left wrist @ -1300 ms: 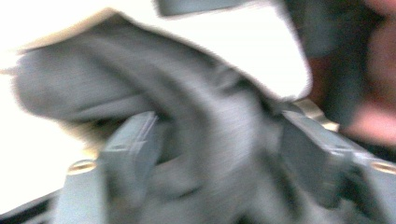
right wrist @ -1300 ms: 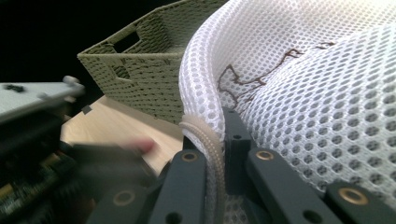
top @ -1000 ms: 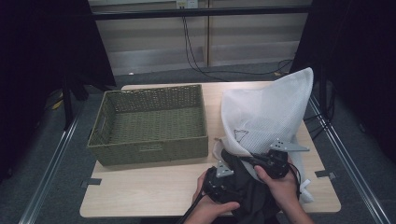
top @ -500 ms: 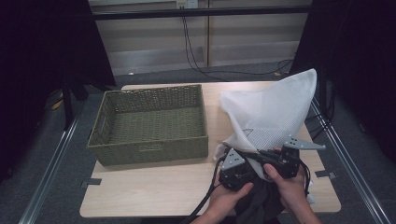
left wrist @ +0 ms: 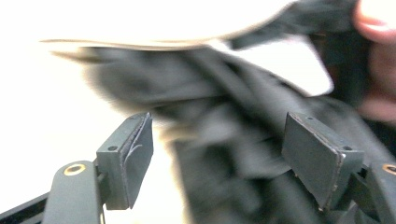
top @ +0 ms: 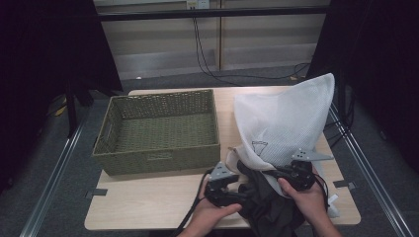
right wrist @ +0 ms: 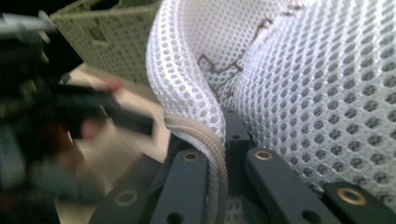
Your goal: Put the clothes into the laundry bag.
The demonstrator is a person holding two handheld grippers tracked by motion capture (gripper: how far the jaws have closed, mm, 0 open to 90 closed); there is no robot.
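Observation:
A white mesh bag [top: 286, 118] stands at the table's right, and a dark garment [top: 269, 210] spills from its mouth at the front edge. My right gripper [top: 274, 173] is shut on the bag's corded hem [right wrist: 212, 144], which shows pinched between the jaws in the right gripper view, with mesh [right wrist: 303, 70] rising behind. My left gripper [top: 243, 193] sits just left of the garment. Its jaws have just been opening; the pads [left wrist: 135, 158] stand wide apart, and blurred dark cloth [left wrist: 224, 112] lies beyond and between them, not pressed.
An olive woven basket [top: 158, 158] stands on the left half of the wooden table [top: 148, 202], also seen behind the bag [right wrist: 107, 32]. Metal rails run along both sides of the table. Cables hang at the back wall.
My left gripper went right to the dark garment at the bag's mouth, then came back left. The right gripper shifted only slightly and keeps its hold on the hem.

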